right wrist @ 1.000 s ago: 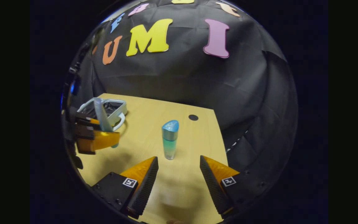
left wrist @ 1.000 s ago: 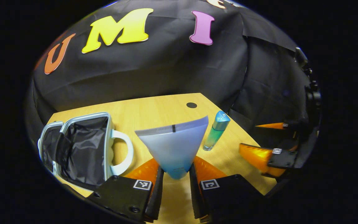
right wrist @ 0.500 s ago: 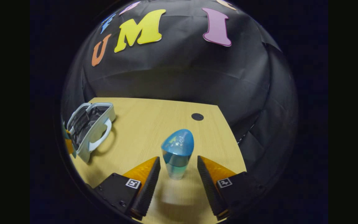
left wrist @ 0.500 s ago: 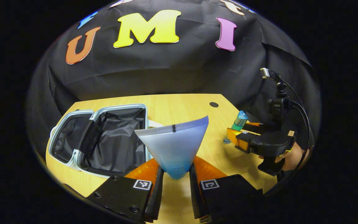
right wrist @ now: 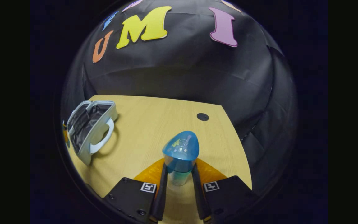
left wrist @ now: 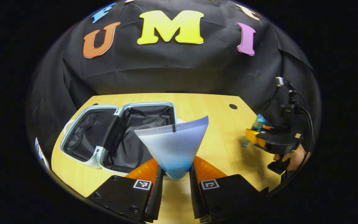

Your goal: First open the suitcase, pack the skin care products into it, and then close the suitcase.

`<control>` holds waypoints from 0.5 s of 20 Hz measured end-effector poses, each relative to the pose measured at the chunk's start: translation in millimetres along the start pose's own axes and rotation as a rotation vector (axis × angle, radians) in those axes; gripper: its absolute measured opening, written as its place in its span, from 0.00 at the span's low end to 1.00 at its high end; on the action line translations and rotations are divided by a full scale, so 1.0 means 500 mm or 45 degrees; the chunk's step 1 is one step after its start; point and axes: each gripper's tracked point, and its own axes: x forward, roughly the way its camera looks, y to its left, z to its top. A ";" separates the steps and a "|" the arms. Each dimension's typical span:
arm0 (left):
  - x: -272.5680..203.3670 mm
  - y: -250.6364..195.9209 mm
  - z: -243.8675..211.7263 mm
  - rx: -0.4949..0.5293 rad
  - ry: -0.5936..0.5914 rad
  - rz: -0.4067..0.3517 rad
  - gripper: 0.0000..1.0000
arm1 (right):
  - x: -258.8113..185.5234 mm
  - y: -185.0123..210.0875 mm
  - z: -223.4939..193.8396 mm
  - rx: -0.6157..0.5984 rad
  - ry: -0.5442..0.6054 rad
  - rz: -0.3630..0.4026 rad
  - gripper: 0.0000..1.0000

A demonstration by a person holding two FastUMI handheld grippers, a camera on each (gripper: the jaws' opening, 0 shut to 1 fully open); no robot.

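the left gripper (left wrist: 175, 174) is clenched on the narrow end of a pale blue tube (left wrist: 174, 143), held above the tabletop (left wrist: 210, 102); at its 10 o'clock the suitcase (left wrist: 120, 133) lies open, dark lining showing; the right gripper (right wrist: 179, 182) clamps a blue-capped bottle (right wrist: 180, 155), both fingers pressing its sides, suitcase well apart at 9 o'clock

suitcase (left wrist: 117, 133) gaping wide, tabletop (left wrist: 210, 105) beyond bare
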 end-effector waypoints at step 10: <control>0.122 0.237 -0.049 -0.009 0.225 0.054 0.43 | -0.277 0.152 0.080 0.079 -0.091 0.083 0.38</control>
